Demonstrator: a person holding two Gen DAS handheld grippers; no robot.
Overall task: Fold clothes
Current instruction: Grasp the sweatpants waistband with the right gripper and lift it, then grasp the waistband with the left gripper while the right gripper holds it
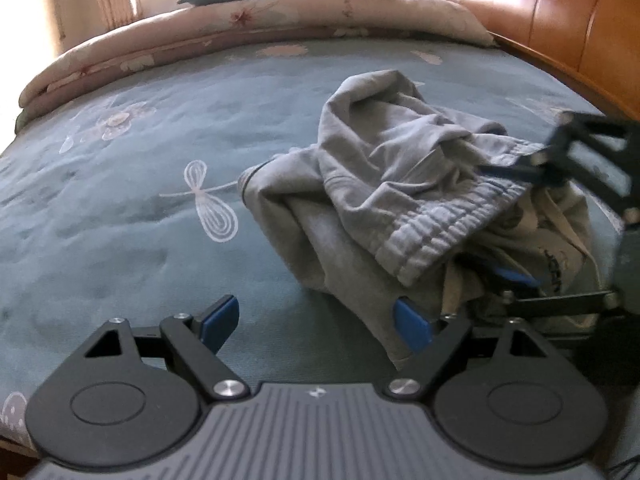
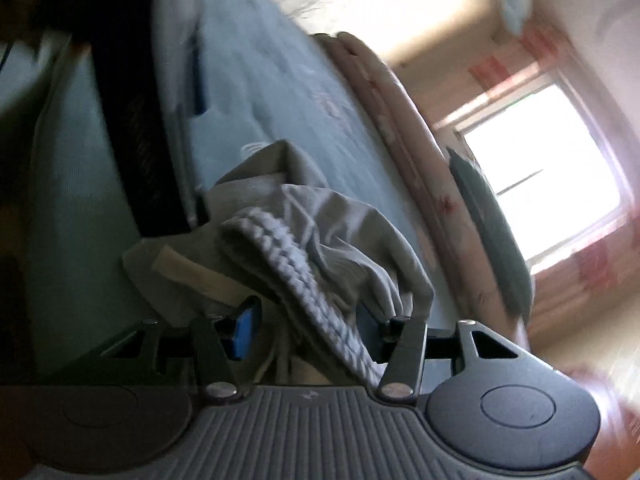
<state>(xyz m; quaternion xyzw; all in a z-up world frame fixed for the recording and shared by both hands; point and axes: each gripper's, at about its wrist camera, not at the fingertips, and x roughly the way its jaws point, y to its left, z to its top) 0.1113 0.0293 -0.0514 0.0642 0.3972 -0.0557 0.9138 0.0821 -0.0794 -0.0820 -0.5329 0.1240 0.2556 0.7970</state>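
A crumpled pair of grey sweatpants (image 1: 404, 184) lies in a heap on the right side of the blue bedspread (image 1: 140, 200), near the front edge, with its ribbed waistband (image 1: 440, 232) draped over the top toward the right. Nothing is folded yet; the step in hand looks like the first pick-up, getting hold of the waistband so the garment can be spread out.

The left gripper (image 1: 320, 320) hovers low at the near side of the heap, its fingers wide and empty, the right blue pad close against the cloth's near edge. The right gripper (image 2: 308, 330) is tilted on its side at the right of the heap, fingers about half apart with the waistband (image 2: 304, 276) running between them; I cannot tell whether the pads press on it yet.

Next, the right fingers probably need to close firmly on the band, and the left to take a second point before lifting.
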